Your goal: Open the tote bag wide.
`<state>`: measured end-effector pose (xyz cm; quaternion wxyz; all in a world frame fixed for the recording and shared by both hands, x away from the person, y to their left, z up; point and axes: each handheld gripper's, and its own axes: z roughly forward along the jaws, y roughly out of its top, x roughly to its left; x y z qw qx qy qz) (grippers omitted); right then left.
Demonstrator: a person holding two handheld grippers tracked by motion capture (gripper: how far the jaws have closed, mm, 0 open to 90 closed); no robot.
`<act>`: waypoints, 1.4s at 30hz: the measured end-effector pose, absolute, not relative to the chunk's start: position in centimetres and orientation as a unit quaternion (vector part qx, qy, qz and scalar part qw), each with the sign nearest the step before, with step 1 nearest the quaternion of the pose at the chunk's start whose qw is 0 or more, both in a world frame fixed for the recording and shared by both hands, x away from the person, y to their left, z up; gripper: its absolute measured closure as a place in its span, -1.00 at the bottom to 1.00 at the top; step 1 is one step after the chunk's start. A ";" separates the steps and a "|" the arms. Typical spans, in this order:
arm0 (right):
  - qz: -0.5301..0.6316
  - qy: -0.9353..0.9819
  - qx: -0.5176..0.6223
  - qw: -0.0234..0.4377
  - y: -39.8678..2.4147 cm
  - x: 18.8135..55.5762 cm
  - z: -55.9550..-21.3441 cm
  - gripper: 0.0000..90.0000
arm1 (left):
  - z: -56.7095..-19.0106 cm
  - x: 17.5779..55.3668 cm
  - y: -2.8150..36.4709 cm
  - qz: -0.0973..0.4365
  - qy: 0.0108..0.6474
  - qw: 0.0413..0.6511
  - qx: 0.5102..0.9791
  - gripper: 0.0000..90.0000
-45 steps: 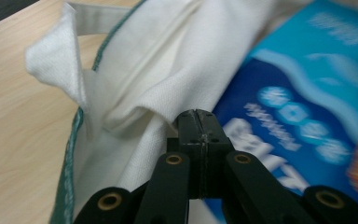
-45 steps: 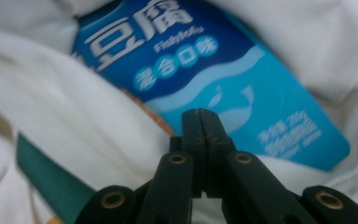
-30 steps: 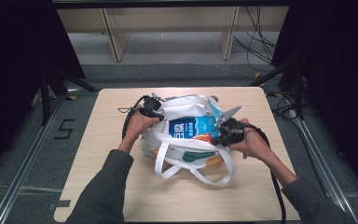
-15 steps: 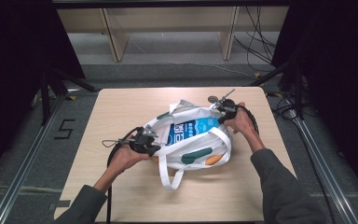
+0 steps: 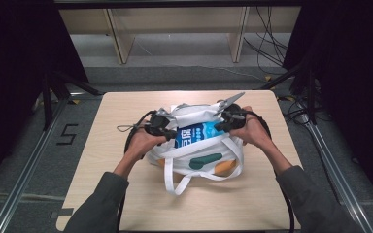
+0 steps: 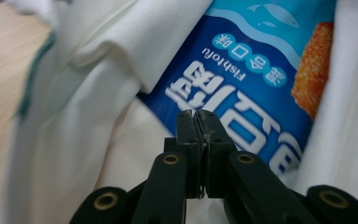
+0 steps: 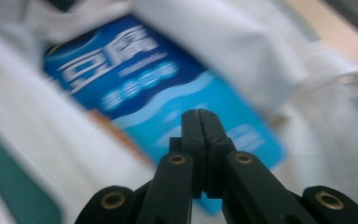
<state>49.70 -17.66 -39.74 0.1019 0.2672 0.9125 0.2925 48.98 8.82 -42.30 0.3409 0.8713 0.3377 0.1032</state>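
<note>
White tote bag point(image 5: 199, 145) is seen mid-table, blue fish tofu packet point(image 5: 196, 133) inside. Left gripper point(image 5: 167, 132) and right gripper point(image 5: 222, 122) are clenched, nothing visibly pinched. Soft, light; best taken at straps.

A pale wooden surface point(image 5: 126, 194) stands on a grey floor point(image 5: 34, 160). A dark "5" mark point(image 5: 66, 134) lies on the floor to its left. Beyond it stands a light wooden shelf unit point(image 5: 121, 39), with black cables point(image 5: 267, 43) trailing on the floor near its right end.
</note>
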 end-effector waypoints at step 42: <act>0.253 0.956 0.146 0.022 -11.9 41.7 -44.8 1.00 | -43.8 54.7 10.3 0.133 0.421 0.251 0.861 0.99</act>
